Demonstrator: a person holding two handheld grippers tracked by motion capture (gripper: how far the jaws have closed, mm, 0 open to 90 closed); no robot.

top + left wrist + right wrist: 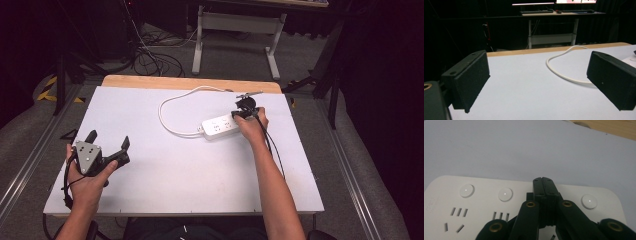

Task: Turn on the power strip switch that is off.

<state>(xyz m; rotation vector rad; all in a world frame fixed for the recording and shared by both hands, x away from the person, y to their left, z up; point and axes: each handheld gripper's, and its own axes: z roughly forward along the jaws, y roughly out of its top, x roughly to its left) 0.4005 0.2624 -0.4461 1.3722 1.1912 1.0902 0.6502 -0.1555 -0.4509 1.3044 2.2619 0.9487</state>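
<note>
On the table (165, 180), the power strip (218, 127) lies right of centre, its cord (172, 102) looping left and back toward the far edge. The right gripper (246, 113) sits over the strip's right end; the left gripper (107, 146) is well apart, near the front-left corner

No legible txt on power strip (484, 202), faint embossed mark at its left end unreadable, no labels elsewhere

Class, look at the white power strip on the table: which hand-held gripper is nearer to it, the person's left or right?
The right. The right hand-held gripper, jaws shut, is over the power strip at its buttons; the left hand-held gripper sits open near the table's front left, well away.
</note>
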